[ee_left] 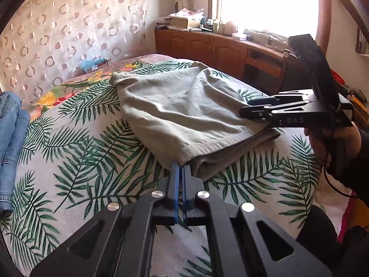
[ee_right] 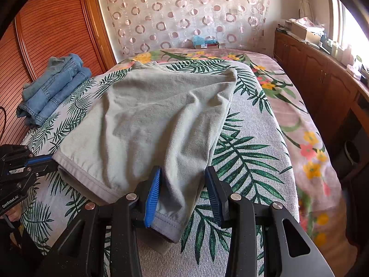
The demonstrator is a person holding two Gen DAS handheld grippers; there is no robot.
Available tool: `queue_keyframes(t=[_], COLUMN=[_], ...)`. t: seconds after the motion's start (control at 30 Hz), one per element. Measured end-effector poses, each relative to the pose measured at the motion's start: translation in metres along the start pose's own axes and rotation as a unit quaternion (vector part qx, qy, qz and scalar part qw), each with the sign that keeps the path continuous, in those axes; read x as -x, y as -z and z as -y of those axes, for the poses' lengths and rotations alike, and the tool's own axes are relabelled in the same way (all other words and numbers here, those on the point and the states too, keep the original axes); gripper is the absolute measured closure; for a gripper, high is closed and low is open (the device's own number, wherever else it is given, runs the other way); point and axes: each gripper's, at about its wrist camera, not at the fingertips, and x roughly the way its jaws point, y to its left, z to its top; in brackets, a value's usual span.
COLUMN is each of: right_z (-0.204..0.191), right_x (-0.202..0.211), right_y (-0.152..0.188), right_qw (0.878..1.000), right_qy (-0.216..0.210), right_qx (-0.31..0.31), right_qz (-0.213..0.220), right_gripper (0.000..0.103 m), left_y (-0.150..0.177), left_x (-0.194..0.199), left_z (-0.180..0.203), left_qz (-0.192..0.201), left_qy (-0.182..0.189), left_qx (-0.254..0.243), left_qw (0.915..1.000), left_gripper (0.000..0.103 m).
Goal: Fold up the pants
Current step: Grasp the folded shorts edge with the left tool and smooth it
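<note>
Grey-green pants (ee_left: 182, 106) lie folded on the palm-leaf bedspread (ee_left: 87, 152); they also show in the right wrist view (ee_right: 156, 115). My left gripper (ee_left: 181, 167) is shut on the near hem corner of the pants, and it shows at the left edge of the right wrist view (ee_right: 49, 159). My right gripper (ee_right: 183, 182) is open, its blue pads on either side of the other hem corner, which lies between them unpinched. In the left wrist view the right gripper (ee_left: 249, 110) rests over the pants' right edge.
A stack of folded blue jeans (ee_right: 53, 87) sits at the bed's left side, also in the left wrist view (ee_left: 10, 138). A wooden cabinet (ee_left: 219, 48) with clutter runs along the window wall. A wooden wardrobe (ee_right: 46, 30) stands behind the jeans.
</note>
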Motion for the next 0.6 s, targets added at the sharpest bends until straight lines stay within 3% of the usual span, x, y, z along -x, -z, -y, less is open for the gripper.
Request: queue_keyframes(t=[0.53, 0.6], right_z=[-0.002, -0.004], right_x=[0.011, 0.017], right_y=[0.003, 0.008], right_qw=[1.0, 1.0], right_qy=[0.016, 0.018], right_qx=[0.006, 0.011], right_qz=[0.008, 0.009], right_gripper=[0.063, 0.063], left_y=[0.011, 0.01], left_x=[0.008, 0.009], left_z=[-0.002, -0.002], left_qz=[-0.017, -0.02], left_qy=[-0.008, -0.009], left_qx=[0.021, 0.018], left_qw=[0.9996, 0.9996], left_gripper=[0.1, 0.095])
